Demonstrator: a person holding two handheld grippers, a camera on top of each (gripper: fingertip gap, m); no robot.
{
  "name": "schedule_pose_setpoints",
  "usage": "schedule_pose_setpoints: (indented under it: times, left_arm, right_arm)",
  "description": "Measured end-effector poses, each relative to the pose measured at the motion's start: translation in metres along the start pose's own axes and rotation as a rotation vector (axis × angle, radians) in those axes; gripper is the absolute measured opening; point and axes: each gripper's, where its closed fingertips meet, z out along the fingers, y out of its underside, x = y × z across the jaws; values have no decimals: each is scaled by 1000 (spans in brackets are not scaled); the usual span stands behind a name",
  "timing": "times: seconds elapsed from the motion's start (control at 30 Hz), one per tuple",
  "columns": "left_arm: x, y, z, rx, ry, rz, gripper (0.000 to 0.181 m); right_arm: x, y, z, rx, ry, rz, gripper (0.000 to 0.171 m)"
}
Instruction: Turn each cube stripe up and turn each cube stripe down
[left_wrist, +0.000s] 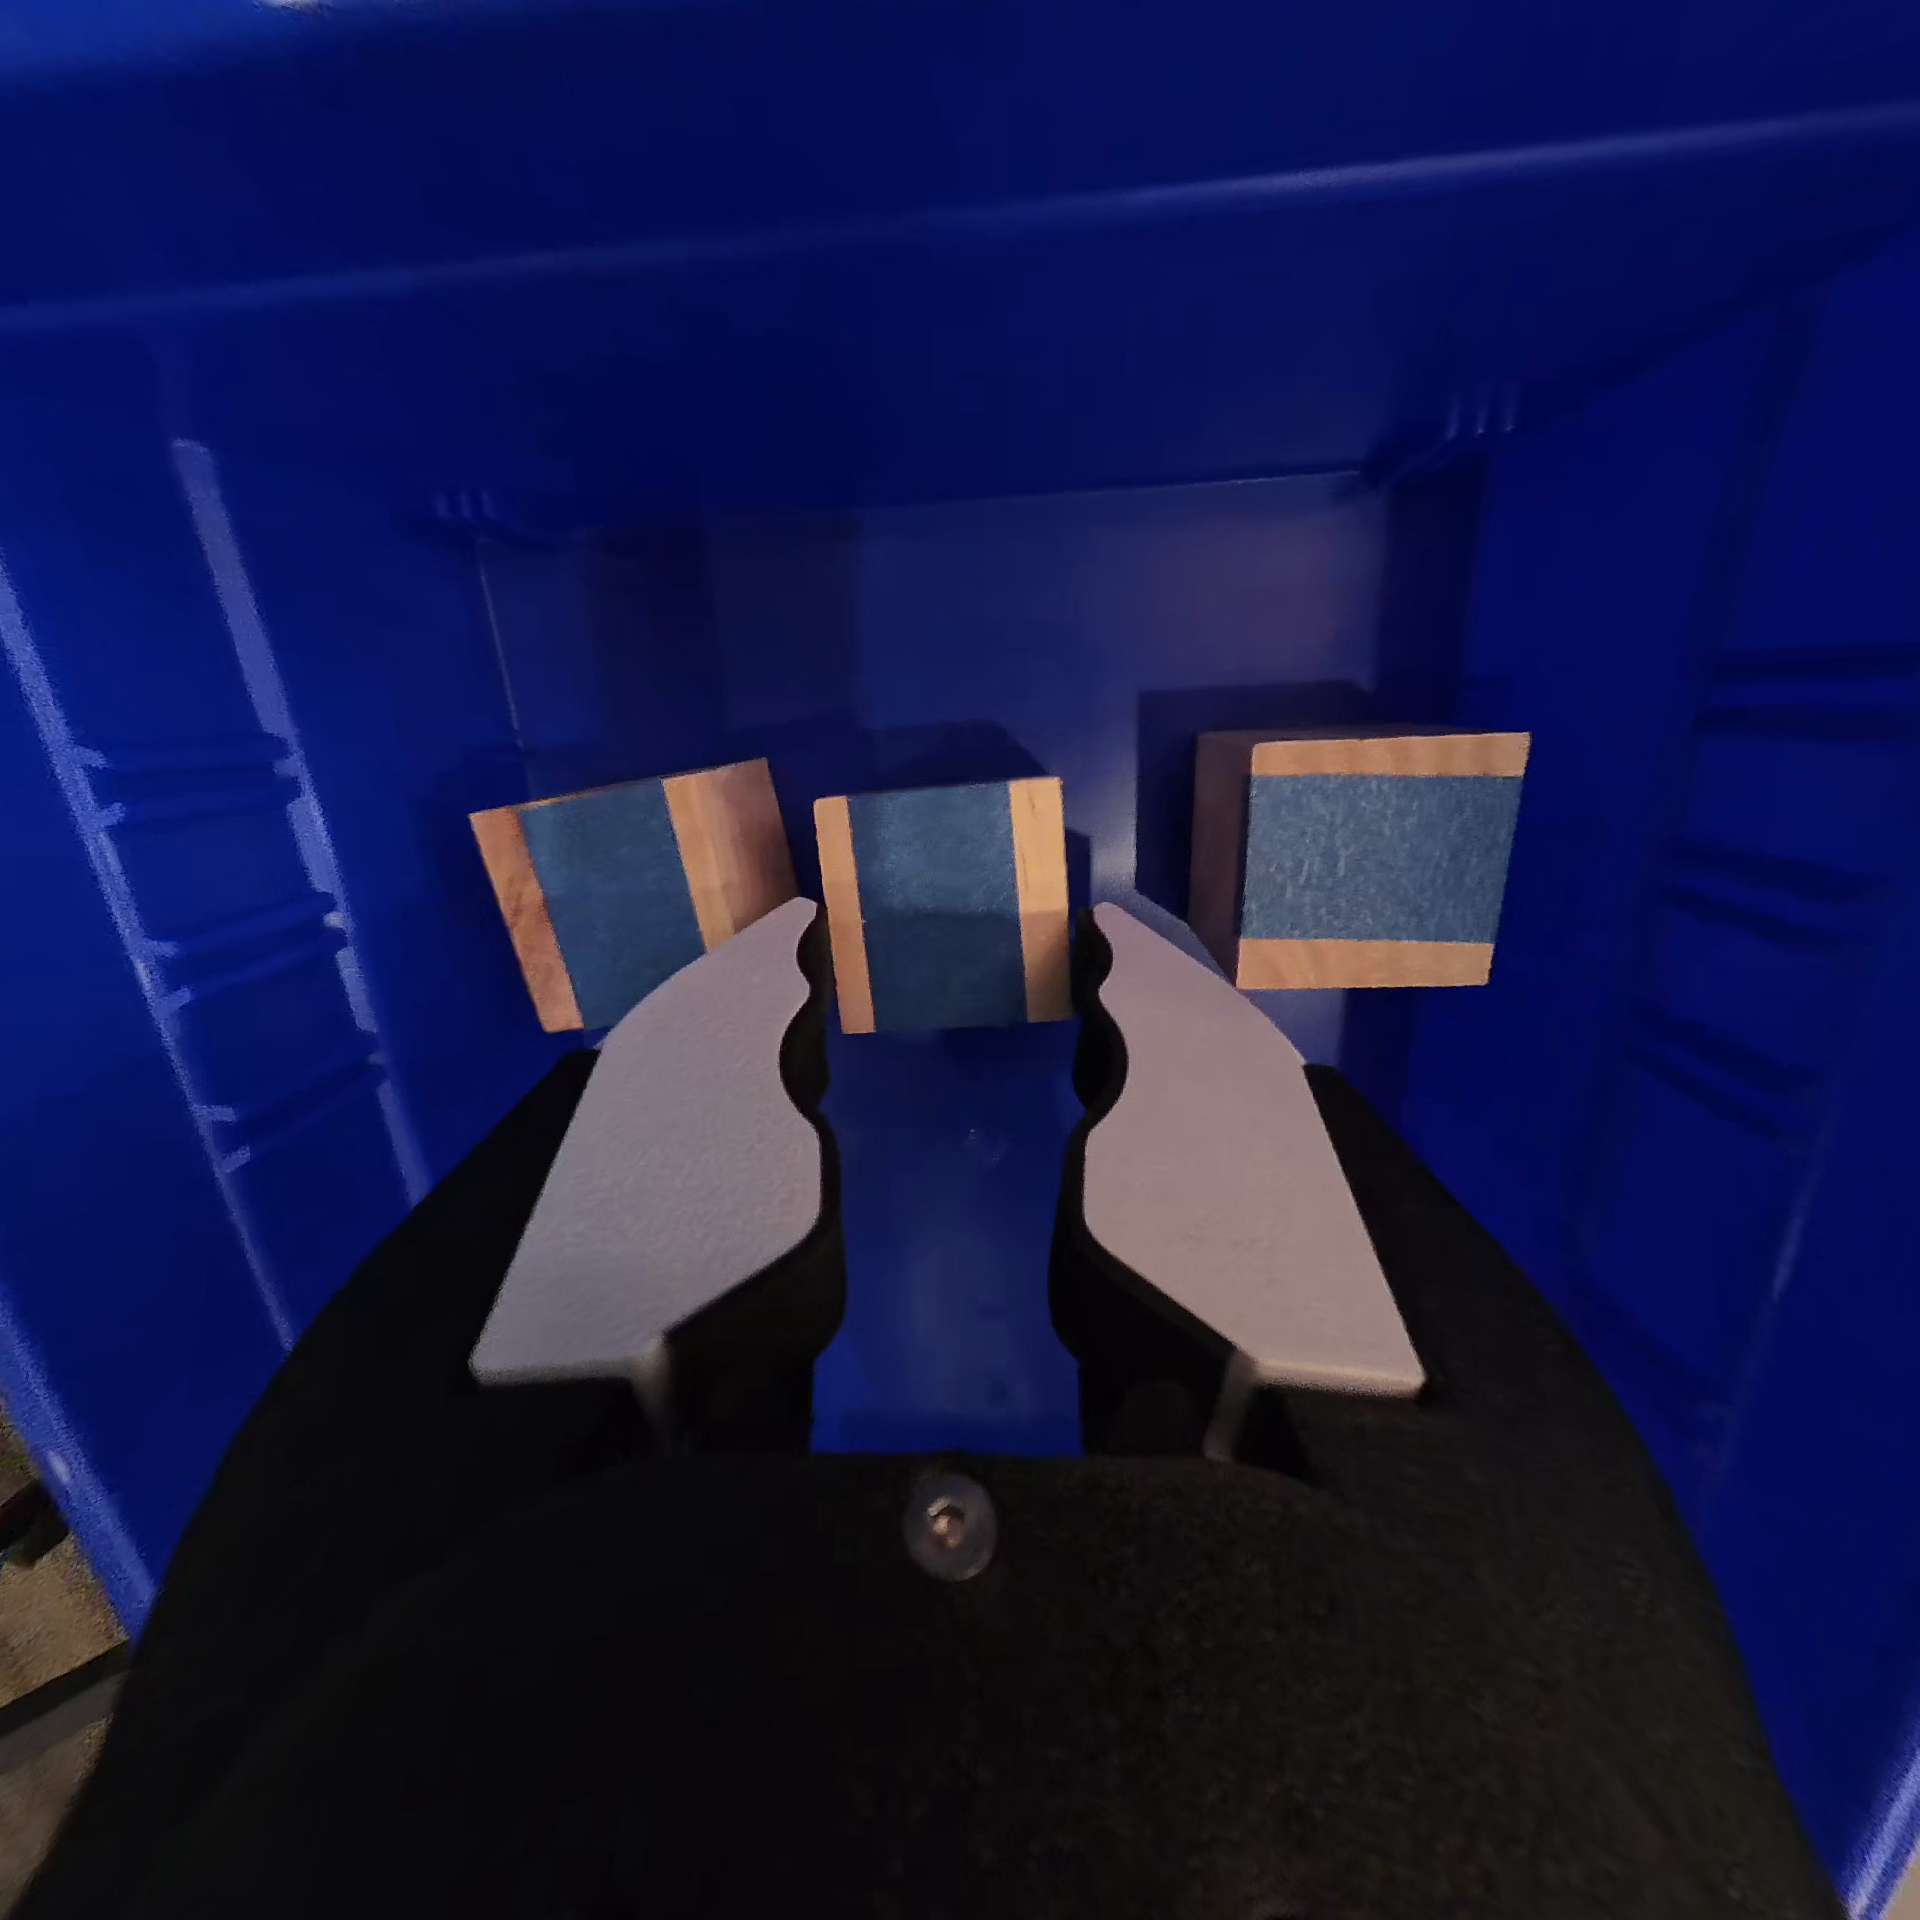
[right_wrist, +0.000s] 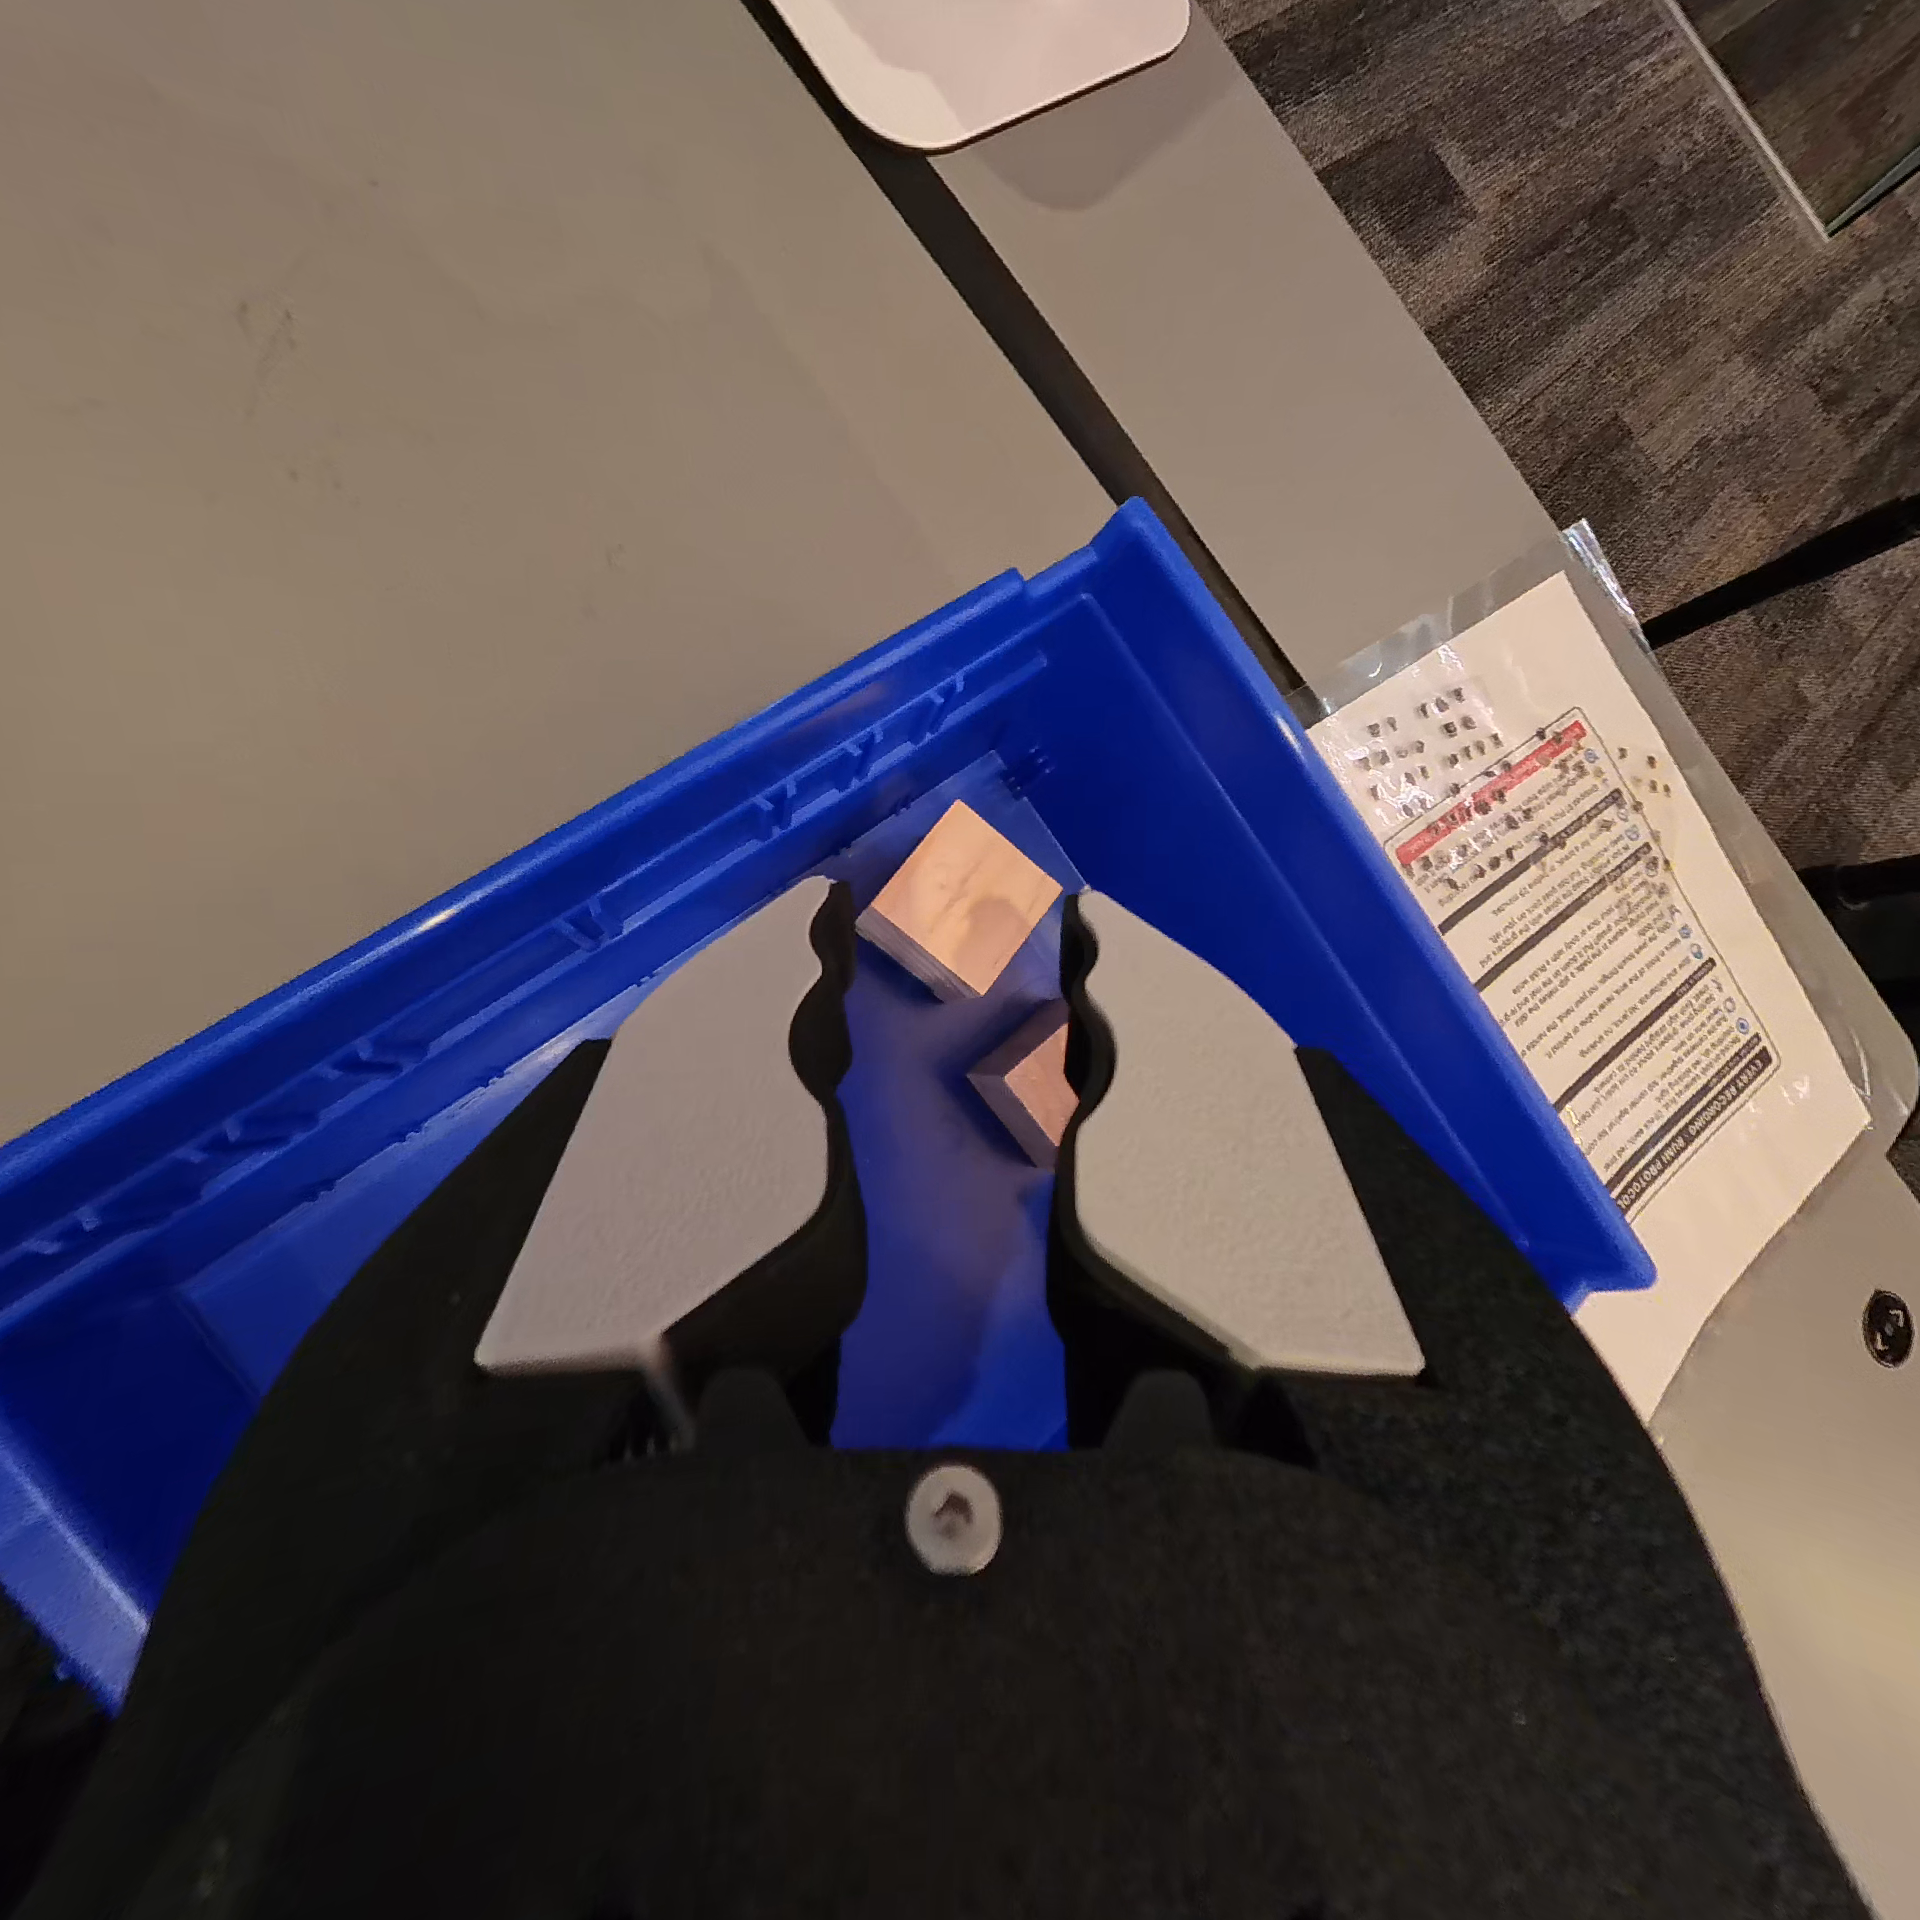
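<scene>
Dim, blue-tinted, soft blur; wide-angle edge distortion.

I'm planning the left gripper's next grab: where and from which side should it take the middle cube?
Grip the middle cube by its two bare wood side faces, coming straight on from the open near side. The left gripper is open and already lined up with it; the left cube sits close, so the clearance there looks tight.

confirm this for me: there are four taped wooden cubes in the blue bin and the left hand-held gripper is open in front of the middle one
Not quite: the left wrist view shows three cubes, not four. The left hand-held gripper is open before the middle cube in the blue bin.
</scene>
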Motion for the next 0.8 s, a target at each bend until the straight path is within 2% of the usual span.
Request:
schedule_pose_setpoints:
  times: [0.17, 0.37, 0.43, 0.5, 0.53, 0.67, 0.8]
  left_arm:
    - [1, -2, -28, 88, 22, 17, 45]
    - [29, -12, -112, 364, 131, 71, 44]
    - [59, -13, -146, 472, 246, 107, 44]
    - [99, -8, -178, 546, 412, 160, 44]
    - [119, -3, -192, 566, 496, 186, 44]
    - [200, 26, -240, 580, 861, 285, 44]
    - [256, 53, -270, 545, 1123, 333, 44]
  right_arm:
    - [2, -8, -7, 23, 26, -5, 38]
    - [1, -46, -29, 145, 112, -44, 39]
    - [-10, -73, -37, 239, 114, -77, 43]
    - [-49, -112, -46, 425, -31, -134, 59]
    - [-73, -131, -54, 527, -125, -166, 60]
    - [-145, -188, -77, 787, -278, -252, 69]
    - [-204, -216, -86, 916, -275, -372, 74]
